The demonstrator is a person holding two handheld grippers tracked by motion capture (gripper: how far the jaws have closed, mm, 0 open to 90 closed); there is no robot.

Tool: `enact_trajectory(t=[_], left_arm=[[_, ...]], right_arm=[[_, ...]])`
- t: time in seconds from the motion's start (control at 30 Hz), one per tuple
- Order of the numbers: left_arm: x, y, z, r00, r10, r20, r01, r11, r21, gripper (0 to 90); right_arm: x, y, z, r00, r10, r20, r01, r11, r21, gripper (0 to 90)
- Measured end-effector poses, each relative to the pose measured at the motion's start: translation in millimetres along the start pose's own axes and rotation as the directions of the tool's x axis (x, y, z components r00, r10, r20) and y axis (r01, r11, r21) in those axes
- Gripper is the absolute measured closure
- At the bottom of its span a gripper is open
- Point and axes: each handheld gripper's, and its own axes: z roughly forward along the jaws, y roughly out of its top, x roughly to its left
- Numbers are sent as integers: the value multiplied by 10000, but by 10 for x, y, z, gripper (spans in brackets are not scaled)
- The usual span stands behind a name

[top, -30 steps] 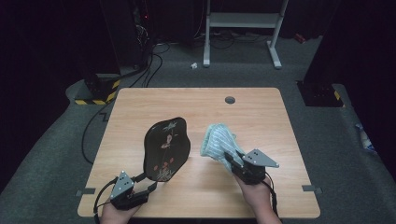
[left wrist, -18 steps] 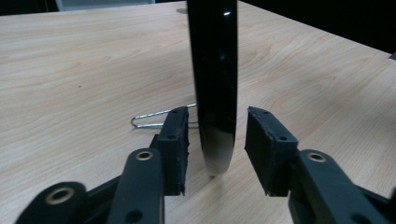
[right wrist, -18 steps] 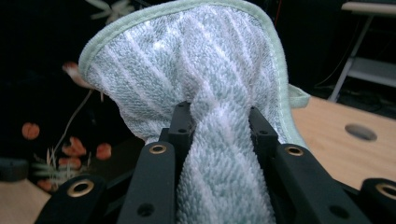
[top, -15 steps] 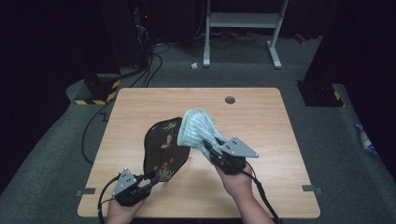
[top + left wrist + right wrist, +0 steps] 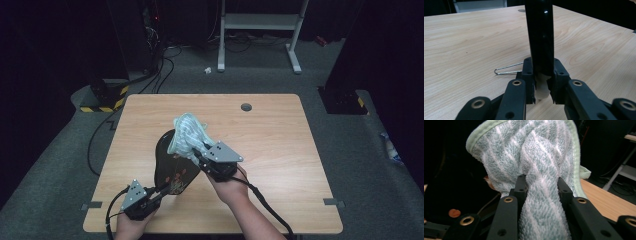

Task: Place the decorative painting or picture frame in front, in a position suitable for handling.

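Observation:
A black oval board (image 5: 172, 167) with red-orange marks lies in the middle of the table. My left gripper (image 5: 160, 190) has just been closing its jaws and now grips the board's near end. In the left gripper view the board (image 5: 540, 32) rises edge-on, and my left gripper (image 5: 541, 66) pinches its pale end piece. My right gripper (image 5: 197, 154) is shut on a bunched green-and-white striped towel (image 5: 187, 132) and holds it over the board's far half. The right gripper view has the towel (image 5: 539, 150) twisted between the jaws of my right gripper (image 5: 541, 182).
The wooden table (image 5: 280, 150) has a round dark grommet (image 5: 246, 106) near its far edge. A thin wire loop (image 5: 507, 68) lies on the wood beside the board's near end. On the floor behind stand a white frame (image 5: 260, 22) and a yellow-black striped base (image 5: 107, 97) among cables.
My right gripper has carried the towel left and up, from the table right of the board to over the board. My left gripper's jaws have closed on the board's near end.

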Motion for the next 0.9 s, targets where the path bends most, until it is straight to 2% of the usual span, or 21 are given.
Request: enact_trajectory(t=[0.2, 0.43, 0.5, 0.63, 0.9], left_arm=[[-24, -7, 14, 9997, 207, -123, -206, 9998, 61, 764], [-19, -13, 13, 9997, 174, -141, -173, 9998, 66, 763], [-17, -17, 11, 9998, 167, -134, -167, 9998, 58, 762], [-19, -16, 14, 9997, 197, -116, -197, 9998, 1, 763], [-14, -20, 14, 9997, 232, -106, -233, 9997, -24, 763]], right_arm=[[174, 36, 39, 9983, -92, -581, 78, 9997, -239, 693], [479, 116, 23, 9890, -378, -1430, 294, 9977, -604, 694], [505, 125, 26, 9879, -440, -1485, 350, 9975, -620, 694], [432, 127, 47, 9905, -374, -1325, 305, 9981, -540, 696], [10, 93, 174, 9986, 242, -471, -244, 9997, -47, 697]])
